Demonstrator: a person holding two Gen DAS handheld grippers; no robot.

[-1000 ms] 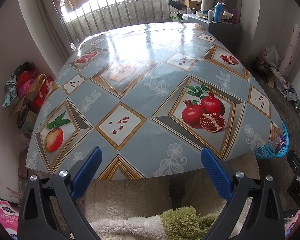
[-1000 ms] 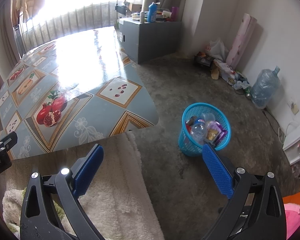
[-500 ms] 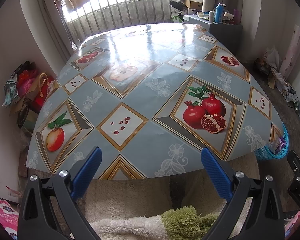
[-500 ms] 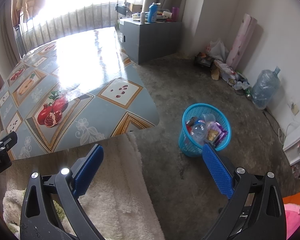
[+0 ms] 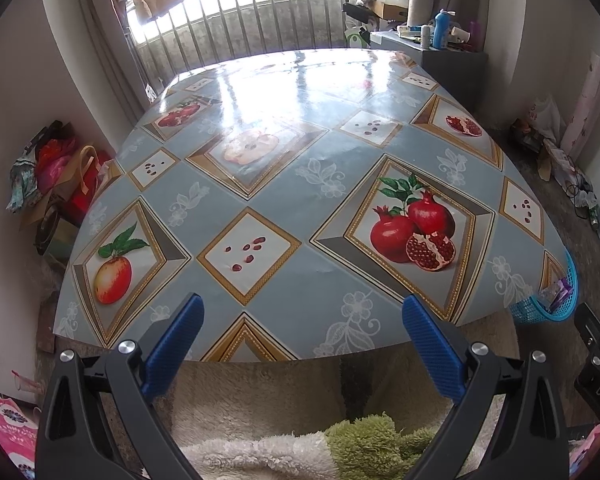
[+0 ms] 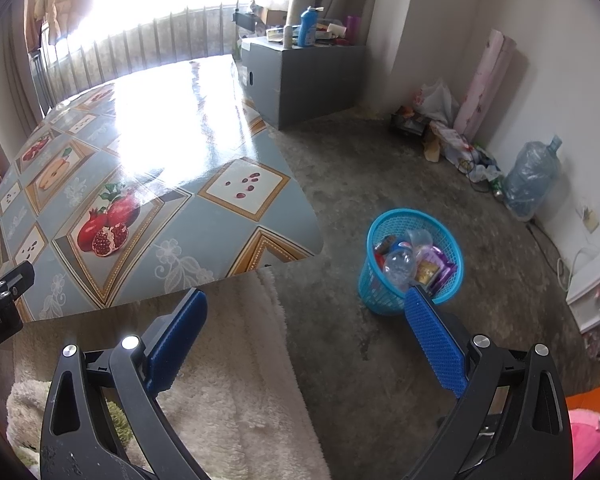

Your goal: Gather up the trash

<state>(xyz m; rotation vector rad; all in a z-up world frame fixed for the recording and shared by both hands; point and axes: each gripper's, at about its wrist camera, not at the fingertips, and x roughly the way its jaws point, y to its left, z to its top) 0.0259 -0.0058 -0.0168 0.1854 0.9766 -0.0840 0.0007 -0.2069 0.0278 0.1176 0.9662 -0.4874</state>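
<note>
A bench (image 5: 300, 184) under a glossy blue fruit-print cloth fills the left wrist view. Past its far right corner stands a grey cabinet (image 6: 312, 80) bearing a blue bottle (image 6: 307, 26). A large clear water jug (image 6: 530, 178) sits by the wall, a pale rug (image 6: 236, 380) under the bench's near edge

table (image 5: 300, 184): fruit-print oilcloth | floor (image 6: 380, 168): blue basket (image 6: 374, 296), rug (image 6: 236, 360)

left wrist: faces table (image 5: 284, 184) | right wrist: floor, basket (image 6: 412, 222) | shared: table
</note>
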